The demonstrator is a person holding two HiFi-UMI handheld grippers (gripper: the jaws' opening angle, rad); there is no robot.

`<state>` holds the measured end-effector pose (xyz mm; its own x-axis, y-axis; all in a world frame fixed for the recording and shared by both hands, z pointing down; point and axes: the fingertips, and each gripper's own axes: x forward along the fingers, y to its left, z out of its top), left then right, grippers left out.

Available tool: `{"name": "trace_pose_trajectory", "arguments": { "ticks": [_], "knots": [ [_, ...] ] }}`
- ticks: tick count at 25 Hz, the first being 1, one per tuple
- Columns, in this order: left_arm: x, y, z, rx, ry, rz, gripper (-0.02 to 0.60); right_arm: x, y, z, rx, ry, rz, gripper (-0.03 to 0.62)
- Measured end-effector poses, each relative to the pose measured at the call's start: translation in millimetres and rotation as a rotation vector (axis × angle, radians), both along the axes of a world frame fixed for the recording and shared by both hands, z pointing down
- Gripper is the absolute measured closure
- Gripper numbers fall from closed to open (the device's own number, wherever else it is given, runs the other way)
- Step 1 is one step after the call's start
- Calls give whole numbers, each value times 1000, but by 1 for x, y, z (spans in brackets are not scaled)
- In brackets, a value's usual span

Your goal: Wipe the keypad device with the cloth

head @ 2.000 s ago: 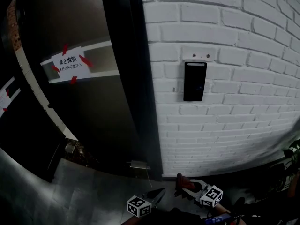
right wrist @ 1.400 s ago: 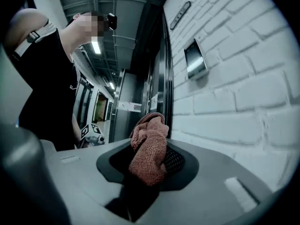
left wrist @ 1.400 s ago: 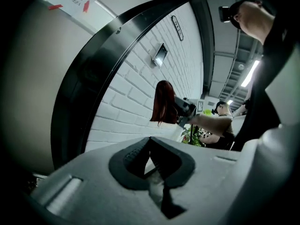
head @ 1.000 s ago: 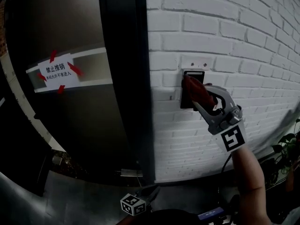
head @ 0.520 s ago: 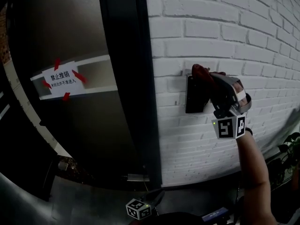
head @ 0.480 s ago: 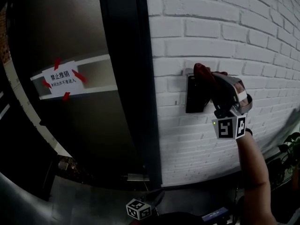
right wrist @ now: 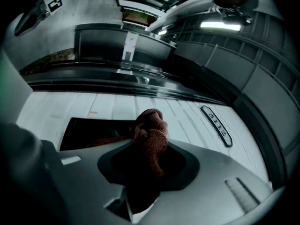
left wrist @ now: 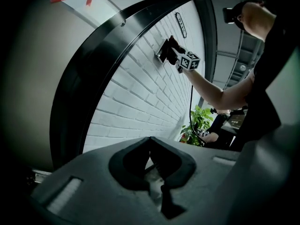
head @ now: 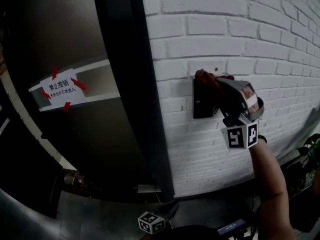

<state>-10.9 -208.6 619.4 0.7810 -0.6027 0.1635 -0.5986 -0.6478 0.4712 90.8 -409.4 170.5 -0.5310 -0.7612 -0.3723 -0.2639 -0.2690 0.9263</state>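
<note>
The black keypad device (head: 201,105) hangs on the white brick wall (head: 260,39). My right gripper (head: 216,86) is shut on a dark red cloth (head: 206,78), and the cloth presses on the device's top edge. From the right gripper view the cloth (right wrist: 150,134) bunches between the jaws, with the keypad device (right wrist: 91,127) just behind it. My left gripper (head: 152,221) hangs low at the bottom edge, far from the device, jaws closed on nothing. The left gripper view shows the keypad device (left wrist: 162,52) and the right gripper's marker cube (left wrist: 190,60) from below.
A dark door (head: 75,44) with a taped paper notice (head: 60,86) stands left of the wall, behind a black frame post (head: 135,84). A potted plant (left wrist: 199,122) stands to the right. A small number plate (right wrist: 216,124) is on the wall beyond the device.
My right gripper rose from the bottom of the view to the keypad with the cloth, then slid the cloth up to its top edge. The left gripper stayed low.
</note>
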Motion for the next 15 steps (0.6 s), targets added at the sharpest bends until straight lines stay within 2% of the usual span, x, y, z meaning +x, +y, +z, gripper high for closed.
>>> {"name": "trace_pose_trajectory", "arguments": {
  "ticks": [2,6,9,10,13,15],
  "knots": [
    [-1,2,5,-10,-4,1,577,15,-2,-1,-2,-38,38,496],
    [6,1,5,-8,2,6,577,3,-3,8,-10,-12,41,494],
    [10,-2,1,3,4,9,577,32,-9,-7,16,-97,151,478],
    [10,-1,1,0,4,10,577,37,-6,-10,28,-119,159,477],
    [7,2,6,-13,0,9,577,8,20,-4,62,-52,51,476],
    [8,0,7,-13,0,10,577,-28,27,13,25,34,-28,476]
  ]
}}
